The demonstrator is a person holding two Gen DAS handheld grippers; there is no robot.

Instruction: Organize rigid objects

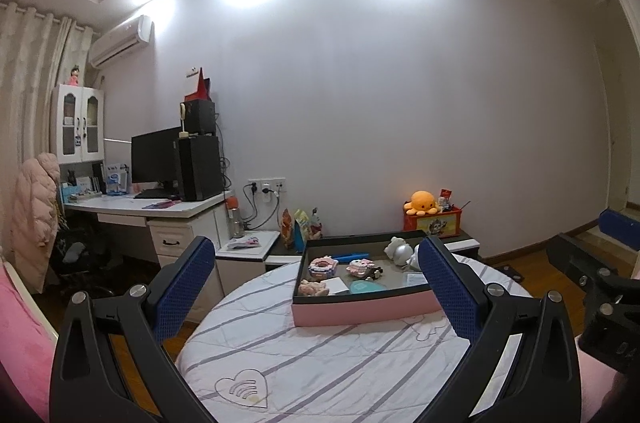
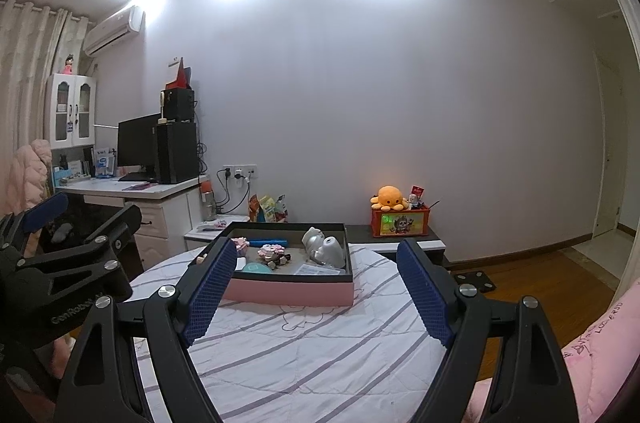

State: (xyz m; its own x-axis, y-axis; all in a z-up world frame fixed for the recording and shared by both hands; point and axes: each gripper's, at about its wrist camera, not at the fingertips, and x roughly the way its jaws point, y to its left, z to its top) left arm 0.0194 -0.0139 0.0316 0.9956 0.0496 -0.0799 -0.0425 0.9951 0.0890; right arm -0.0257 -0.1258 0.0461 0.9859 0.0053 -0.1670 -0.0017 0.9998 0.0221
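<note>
With the left tool (image 1: 316,287) and right tool (image 2: 316,287) both spread wide and empty above the bed (image 2: 304,355), all visible small toys (image 2: 276,255) lie inside the pink box (image 2: 288,293), fitting either sorted or pending.

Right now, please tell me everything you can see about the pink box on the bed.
The pink box is a shallow, open rectangular tray with pink outer walls and a dark rim and interior; it looks like cardboard. It lies flat on the striped quilt, ahead of both open grippers, which do not touch it. Inside lie small things: a silver-white figure, a blue stick-shaped item, a teal round piece, pink toys and a white card.
</note>
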